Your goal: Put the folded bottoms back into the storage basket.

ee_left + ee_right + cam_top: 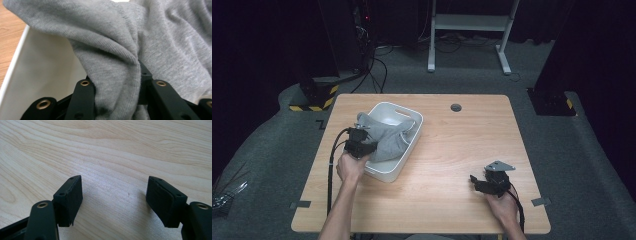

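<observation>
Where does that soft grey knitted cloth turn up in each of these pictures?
High view: the soft grey knitted cloth lies left of centre, draped in the white plastic bin, at the left gripper.
Left gripper view: it hangs across the top and centre, bunched between the black jaws.
Right gripper view: the bare light wooden table lies ahead of the open jaws.
Shared landmark: the table.

Left gripper [116, 82]: black jaws rise from the bottom edge, a thick fold of cloth between them | Grey cloth [140, 37]: knitted, bunched, draped across the upper and right frame and over the bin's rim | White bin [37, 72]: inner wall at left | Wooden table [8, 35]: strip at far left.
</observation>
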The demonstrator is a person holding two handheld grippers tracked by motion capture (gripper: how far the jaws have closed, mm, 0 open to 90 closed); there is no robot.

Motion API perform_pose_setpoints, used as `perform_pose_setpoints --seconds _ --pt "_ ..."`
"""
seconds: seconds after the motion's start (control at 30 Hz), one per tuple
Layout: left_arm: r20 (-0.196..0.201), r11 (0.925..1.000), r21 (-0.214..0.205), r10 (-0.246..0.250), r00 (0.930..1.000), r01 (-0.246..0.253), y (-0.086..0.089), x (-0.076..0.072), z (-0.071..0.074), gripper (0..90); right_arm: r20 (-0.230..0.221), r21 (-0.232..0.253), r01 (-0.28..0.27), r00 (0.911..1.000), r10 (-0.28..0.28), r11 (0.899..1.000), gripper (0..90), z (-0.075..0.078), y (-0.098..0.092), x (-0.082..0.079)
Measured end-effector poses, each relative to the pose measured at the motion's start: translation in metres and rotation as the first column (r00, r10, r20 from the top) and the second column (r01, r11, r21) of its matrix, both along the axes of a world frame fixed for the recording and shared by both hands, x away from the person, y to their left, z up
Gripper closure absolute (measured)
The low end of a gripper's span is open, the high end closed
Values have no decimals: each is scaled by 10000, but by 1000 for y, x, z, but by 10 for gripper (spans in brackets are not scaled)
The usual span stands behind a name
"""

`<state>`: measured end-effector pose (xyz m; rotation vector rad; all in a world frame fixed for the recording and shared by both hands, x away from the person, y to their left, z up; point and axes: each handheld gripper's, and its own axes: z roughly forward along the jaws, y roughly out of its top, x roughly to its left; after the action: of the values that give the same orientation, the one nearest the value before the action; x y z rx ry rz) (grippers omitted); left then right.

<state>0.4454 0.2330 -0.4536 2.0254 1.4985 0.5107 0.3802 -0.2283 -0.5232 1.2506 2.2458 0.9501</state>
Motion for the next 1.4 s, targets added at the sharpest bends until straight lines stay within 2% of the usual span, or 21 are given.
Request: perform_pose_setpoints --seconds 0.17,0.33,0.37,0.4,0.5,0.53,0.57,0.6,0.73,0.83,1.0,1.03,1.07,1.13,1.17,1.2,1.23,1.3,1.37,1.4 --pt "-38 10000 -58 9 10000 -9 1 -1 1 625 -6 9 7 10000 -7 10000 294 0 0 0" --pt "122 9999 -28 136 9998 -136 3 -3 5 558 -7 11 1 10000 -1 10000 294 0 0 0" --pt "173 9998 -89 203 9996 -202 4 -4 6 510 7 -3 -21 10000 21 10000 294 0 0 0" --pt "173 9998 -89 203 9996 -202 4 -4 6 499 7 -3 -21 10000 21 10000 294 0 0 0" --pt "415 9992 -244 341 9986 -331 8 -6 10 468 3 -2 -34 10000 34 10000 294 0 0 0" --pt "415 9992 -244 341 9986 -331 8 -6 10 468 3 -2 -34 10000 34 10000 294 0 0 0" --pt "673 9991 -185 405 9969 -394 8 -8 13 465 1 -1 -38 10000 38 10000 294 0 0 0" --pt "673 9991 -185 405 9969 -394 8 -8 13 463 1 -1 -38 10000 38 10000 294 0 0 0" --pt "1246 9988 -283 422 9913 -390 8 -11 18 475 2 0 -39 10000 39 10000 294 0 0 0" --pt "1450 9983 -370 491 9882 -442 6 -9 21 505 2 -1 -40 10000 40 10000 294 0 0 0" --pt "1290 9976 -415 607 9898 -557 4 -2 21 560 2 1 -39 10000 39 10000 294 0 0 0" --pt "1073 9967 -431 731 9915 -688 4 1 19 565 0 2 -40 10000 40 10000 294 0 0 0" --pt "1073 9967 -431 731 9915 -688 4 1 19 565 2 1 -49 10000 49 10000 294 0 0 0" --pt "654 9956 -390 877 9940 -853 5 5 16 566 -9 7 -53 10000 53 10000 294 0 0 0" --pt "397 9948 -231 1001 9942 -992 6 7 13 569 -12 11 -49 10000 49 10000 294 0 0 0" --pt "397 9948 -231 1001 9942 -992 6 7 13 570 -12 11 -49 10000 49 10000 294 0 0 0" --pt "127 9947 -148 1015 9947 -1014 7 8 12 570 -9 7 -53 10000 53 10000 294 0 0 0" --pt "203 9941 -165 1074 9940 -1070 8 7 12 569 -2 6 -58 10000 58 10000 294 0 0 0" --pt "681 9944 -355 1015 9925 -993 7 2 16 561 0 1 -60 10000 60 10000 294 0 0 0" --pt "681 9944 -355 1015 9925 -993 7 2 16 555 0 1 -60 10000 60 10000 294 0 0 0"
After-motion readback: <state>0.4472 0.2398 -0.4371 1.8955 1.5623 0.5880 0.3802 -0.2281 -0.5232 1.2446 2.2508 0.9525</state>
